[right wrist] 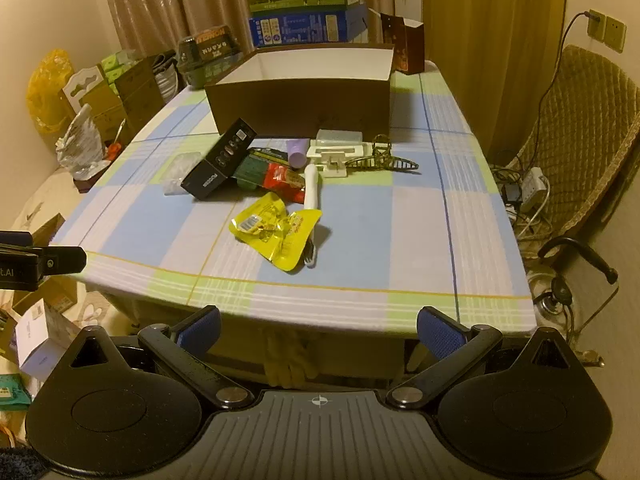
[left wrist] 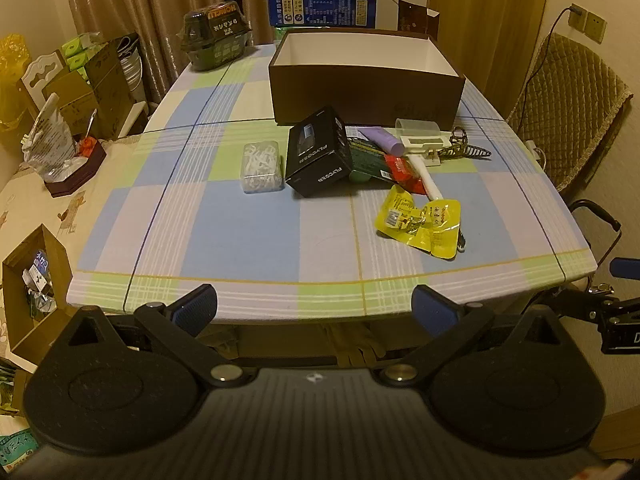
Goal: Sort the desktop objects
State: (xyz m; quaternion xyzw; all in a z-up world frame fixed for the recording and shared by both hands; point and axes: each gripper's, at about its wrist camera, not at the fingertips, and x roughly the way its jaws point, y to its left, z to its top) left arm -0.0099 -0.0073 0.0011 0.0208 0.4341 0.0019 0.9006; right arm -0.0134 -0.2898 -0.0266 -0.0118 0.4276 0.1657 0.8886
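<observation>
A pile of small objects lies mid-table in front of an open brown box (left wrist: 366,92) (right wrist: 304,102): a black carton (left wrist: 318,152) (right wrist: 222,160), a clear case of floss picks (left wrist: 261,167), yellow packets (left wrist: 420,220) (right wrist: 276,230), a white toothbrush (left wrist: 426,178) (right wrist: 311,196), a purple tube (left wrist: 382,138) (right wrist: 298,152), a red packet (right wrist: 286,180), a white plastic holder (right wrist: 338,150) and a dark hair claw (right wrist: 384,160). My left gripper (left wrist: 316,306) and right gripper (right wrist: 318,330) are both open and empty, hovering before the table's near edge.
The checked tablecloth (left wrist: 240,232) covers the table. A dark green container (left wrist: 216,36) stands at the far left corner. Cartons (left wrist: 92,80) crowd the left side. A quilted chair (right wrist: 580,136) and cables (right wrist: 528,196) are at the right. Milk cartons (right wrist: 300,0) stand behind.
</observation>
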